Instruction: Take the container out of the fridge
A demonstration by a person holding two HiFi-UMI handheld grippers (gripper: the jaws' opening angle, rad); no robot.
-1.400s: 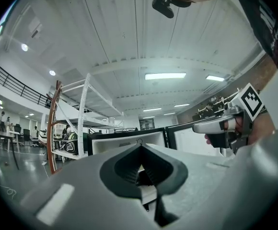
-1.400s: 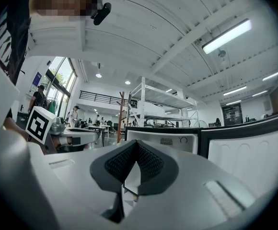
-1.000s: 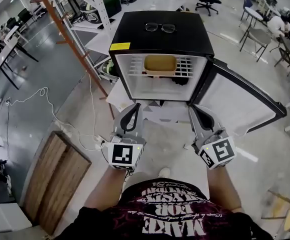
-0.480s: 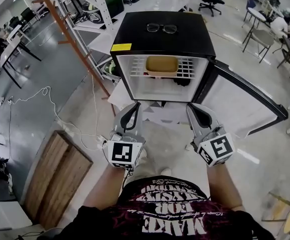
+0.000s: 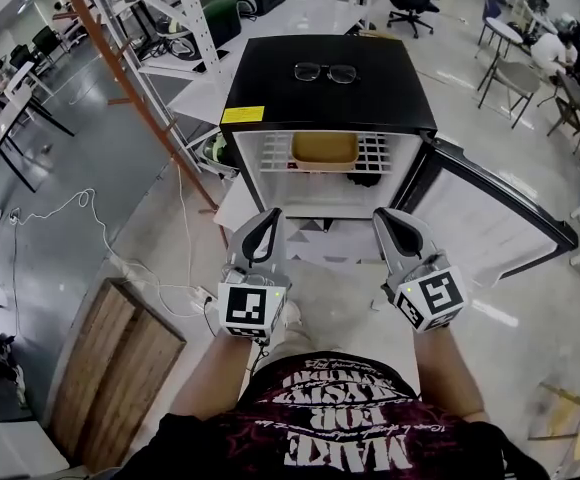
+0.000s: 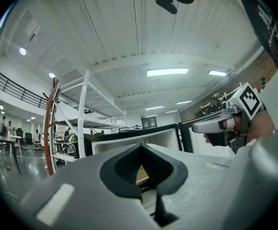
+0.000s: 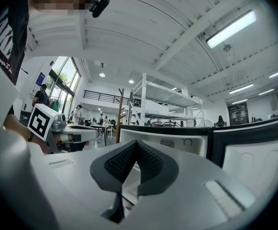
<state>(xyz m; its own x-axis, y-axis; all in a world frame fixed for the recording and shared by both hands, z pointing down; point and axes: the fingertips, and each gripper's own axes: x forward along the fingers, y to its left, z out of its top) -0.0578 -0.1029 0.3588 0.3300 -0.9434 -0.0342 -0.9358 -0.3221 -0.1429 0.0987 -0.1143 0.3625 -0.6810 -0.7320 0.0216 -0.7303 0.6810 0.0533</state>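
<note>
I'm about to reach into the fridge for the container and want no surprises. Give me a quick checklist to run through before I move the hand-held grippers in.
1. The fridge door is wide open: ok.
2. The container is in sight on the wire shelf: ok.
3. The left hand-held gripper is open for a grasp: not ok, jaws shut, empty.
4. The right hand-held gripper is open for a grasp: not ok, jaws shut, empty.
5. Both are at the container: not ok, both are outside the fridge, short of its opening.
6. The glasses on top are out of the way: ok.
</note>
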